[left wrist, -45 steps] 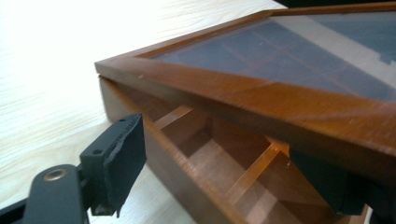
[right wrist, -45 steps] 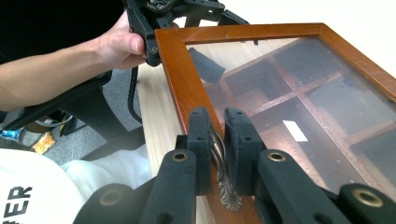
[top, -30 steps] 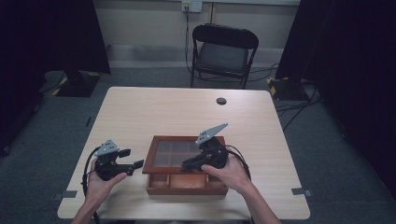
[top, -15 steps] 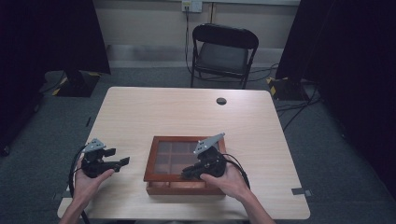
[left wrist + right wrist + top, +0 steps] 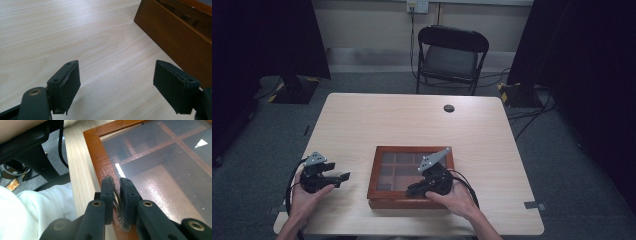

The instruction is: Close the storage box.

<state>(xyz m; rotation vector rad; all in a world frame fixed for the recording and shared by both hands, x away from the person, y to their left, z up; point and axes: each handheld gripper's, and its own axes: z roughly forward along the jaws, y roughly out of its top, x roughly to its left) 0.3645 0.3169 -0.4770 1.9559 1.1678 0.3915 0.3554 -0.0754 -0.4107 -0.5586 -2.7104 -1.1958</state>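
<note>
A brown wooden box (image 5: 409,151) with a glass lid over several compartments lies flat near the table's front edge. My right gripper (image 5: 410,191) is at the lid's front frame (image 5: 96,150), shut (image 5: 117,186) on a small ribbed metal knob (image 5: 116,198) there. My left gripper (image 5: 346,177) rests low over bare table to the left of the box, apart from it. Its jaws (image 5: 116,82) stand wide and have just been opening a little, with nothing between them. The box's side wall (image 5: 175,32) is ahead of it to the right.
A small black round cap (image 5: 449,108) lies on the far part of the light wood table (image 5: 412,120). A black folding chair (image 5: 451,52) stands behind the table. A white sleeve (image 5: 37,207) and dark gear sit just off the table's front edge.
The right gripper has come down and the lid, raised a second ago, now lies flat on the box. The left gripper has moved left, away from the box.
</note>
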